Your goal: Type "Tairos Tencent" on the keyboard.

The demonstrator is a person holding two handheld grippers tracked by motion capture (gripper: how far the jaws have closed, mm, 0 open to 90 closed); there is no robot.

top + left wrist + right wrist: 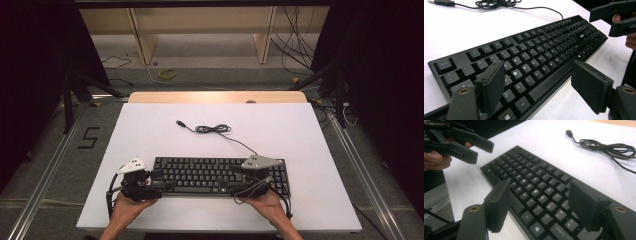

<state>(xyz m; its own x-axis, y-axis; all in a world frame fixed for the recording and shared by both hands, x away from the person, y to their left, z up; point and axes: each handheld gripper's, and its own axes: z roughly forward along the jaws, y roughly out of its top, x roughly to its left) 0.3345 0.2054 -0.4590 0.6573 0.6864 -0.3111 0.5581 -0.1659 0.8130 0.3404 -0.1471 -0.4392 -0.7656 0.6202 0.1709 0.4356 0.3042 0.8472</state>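
Black keyboard (220, 175) lay flat near front edge of white desk (150, 135), its cable (215, 129) coiled loosely behind w/ USB plug free. Left gripper (159, 183) at kbd's left end, right gripper (229, 186) toward its right; both sets of fingers (490, 87) spread apart, grasping nothing. Beyond desk: grey floor, wooden shelf frame (145, 40), loose wires, dark surrounds.

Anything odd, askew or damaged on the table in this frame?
Nothing looks damaged or spilled. The keyboard lies square to the table's near edge, keys intact. Its cable trails in a loose tangle, USB plug lying unplugged. Both the left gripper and right gripper are open over it.
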